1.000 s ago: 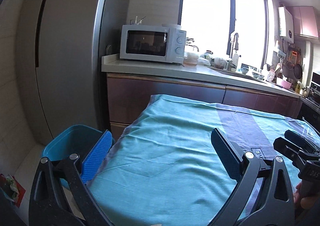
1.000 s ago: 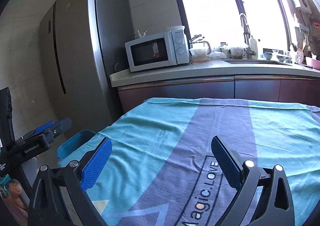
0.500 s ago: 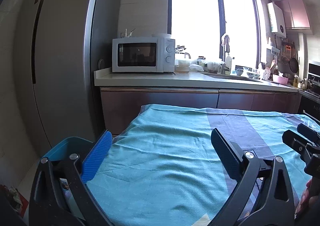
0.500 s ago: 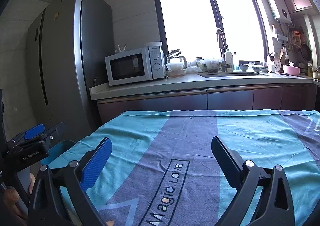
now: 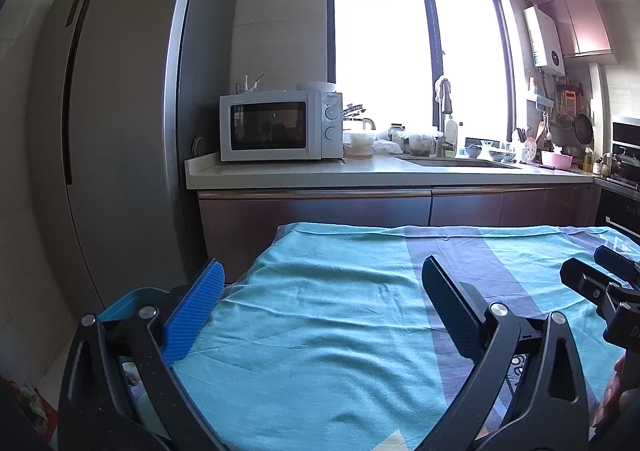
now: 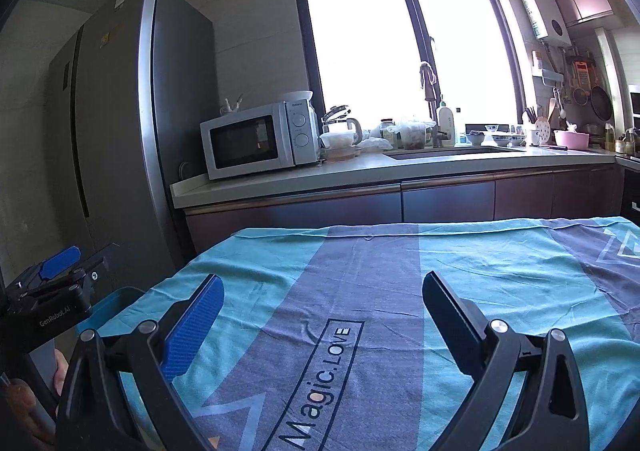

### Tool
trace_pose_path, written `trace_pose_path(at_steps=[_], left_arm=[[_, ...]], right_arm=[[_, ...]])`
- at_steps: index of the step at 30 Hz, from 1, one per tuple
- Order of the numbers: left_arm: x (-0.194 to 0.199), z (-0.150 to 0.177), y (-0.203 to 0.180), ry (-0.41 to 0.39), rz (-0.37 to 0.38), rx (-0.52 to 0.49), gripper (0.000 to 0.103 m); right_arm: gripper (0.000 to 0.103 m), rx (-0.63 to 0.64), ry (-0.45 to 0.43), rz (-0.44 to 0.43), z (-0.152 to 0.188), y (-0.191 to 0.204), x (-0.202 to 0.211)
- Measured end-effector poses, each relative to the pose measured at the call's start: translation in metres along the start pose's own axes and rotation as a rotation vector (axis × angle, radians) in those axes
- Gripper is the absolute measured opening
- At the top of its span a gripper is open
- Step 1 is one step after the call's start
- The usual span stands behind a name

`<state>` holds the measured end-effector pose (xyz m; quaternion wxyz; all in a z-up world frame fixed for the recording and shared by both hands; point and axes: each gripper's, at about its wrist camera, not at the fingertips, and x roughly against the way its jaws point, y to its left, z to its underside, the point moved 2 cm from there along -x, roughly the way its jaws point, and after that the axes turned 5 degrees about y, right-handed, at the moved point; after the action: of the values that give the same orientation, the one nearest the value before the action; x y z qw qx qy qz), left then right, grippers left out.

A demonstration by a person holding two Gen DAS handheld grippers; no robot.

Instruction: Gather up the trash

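1. "Magic.LOVE" is printed in a dark outlined box on the grey stripe of the tablecloth [image 6: 340,339].
2. "GenRobot.AI" is written in pale letters on the black body of the left gripper [image 6: 54,317].
3. The brand mark on the microwave [image 6: 256,141] is too small to read.

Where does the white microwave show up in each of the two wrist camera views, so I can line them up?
Left wrist view: the microwave sits left of centre on the counter, facing the camera squarely.
Right wrist view: the microwave is left of centre too, angled.
Shared landmark: the grey fridge stands directly to its left in both.
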<state>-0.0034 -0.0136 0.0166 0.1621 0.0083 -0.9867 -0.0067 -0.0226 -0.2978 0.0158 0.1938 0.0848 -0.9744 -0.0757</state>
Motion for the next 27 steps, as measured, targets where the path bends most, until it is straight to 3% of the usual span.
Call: trace_pose_path(at_steps=[27], left_arm=[[0.0045, -0.0002, 0.0012, -0.032, -0.011, 0.000, 0.097]], right_arm=[[0.096, 0.000, -0.010, 0.001, -0.0038, -0.0036, 0.0017]])
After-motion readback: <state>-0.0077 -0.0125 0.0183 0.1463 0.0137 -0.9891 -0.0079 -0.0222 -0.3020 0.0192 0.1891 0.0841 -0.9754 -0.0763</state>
